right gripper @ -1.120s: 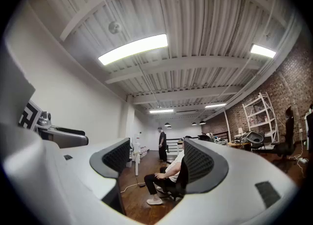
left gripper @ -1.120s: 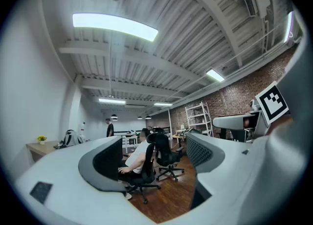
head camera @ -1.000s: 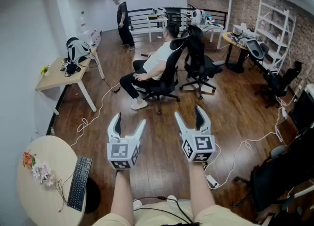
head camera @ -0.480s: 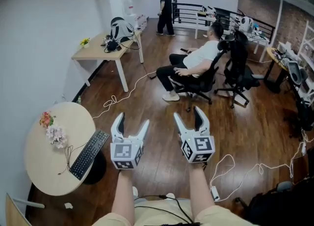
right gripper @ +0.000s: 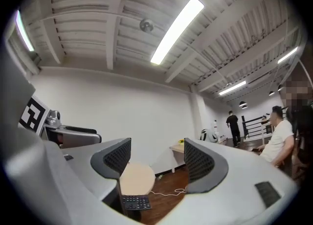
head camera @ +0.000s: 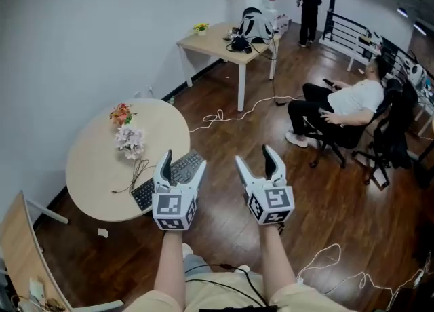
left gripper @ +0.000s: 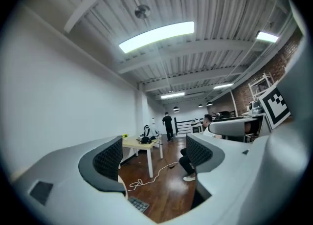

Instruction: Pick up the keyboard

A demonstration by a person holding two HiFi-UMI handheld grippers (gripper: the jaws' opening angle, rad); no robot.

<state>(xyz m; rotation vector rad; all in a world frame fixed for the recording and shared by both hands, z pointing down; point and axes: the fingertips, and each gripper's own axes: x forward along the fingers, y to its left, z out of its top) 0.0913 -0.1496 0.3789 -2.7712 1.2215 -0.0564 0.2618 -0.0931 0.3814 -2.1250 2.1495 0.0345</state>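
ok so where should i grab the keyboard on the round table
Probably the long edge of the keyboard that runs along the near rim of the round table, coming in from the floor side: it lies flat and thin, so jaws can close over that edge.

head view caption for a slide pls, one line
Left tongs and right tongs, both open and empty, hover by a round table holding a black keyboard and flowers.

Wears tan clothes (head camera: 210, 300) crossed by thin black cables (head camera: 217, 268) and shows the left hand-held gripper (head camera: 183, 161) and the right hand-held gripper (head camera: 254, 156) as light grey shells with curved jaws, dotted black pads (left gripper: 108, 158) and cubes (head camera: 171, 210) of black-and-white square markers.
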